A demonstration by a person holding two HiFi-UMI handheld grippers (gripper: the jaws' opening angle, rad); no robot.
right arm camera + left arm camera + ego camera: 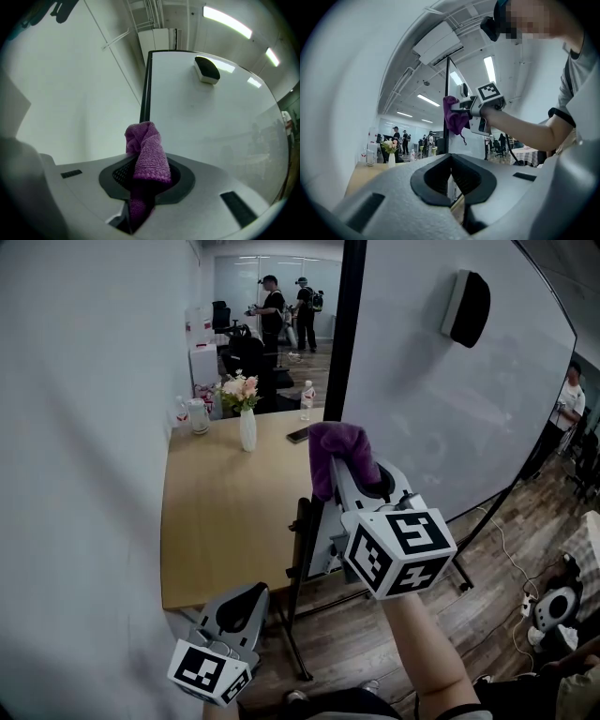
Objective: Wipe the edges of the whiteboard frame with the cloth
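The whiteboard (431, 399) stands upright with a black frame edge (349, 334) along its left side. My right gripper (354, 470) is raised in front of that edge, shut on a purple cloth (336, 454). The cloth bunches out of the jaws and lies over the frame line; contact is unclear. In the right gripper view the cloth (146, 152) fills the jaws of the right gripper (145, 174) just below the black frame edge (145, 86). My left gripper (232, 613) hangs low at the bottom left, shut and empty. The left gripper view shows the left gripper (452, 180), with the cloth (454, 117) above it.
A black eraser (466, 307) sticks to the board's upper part. Left of the board stands a wooden table (216, 521) with a flower vase (247, 418), a jug (198, 415), a bottle (307, 399) and a phone (298, 435). People (272, 310) stand far back; cables (534, 606) lie on the floor.
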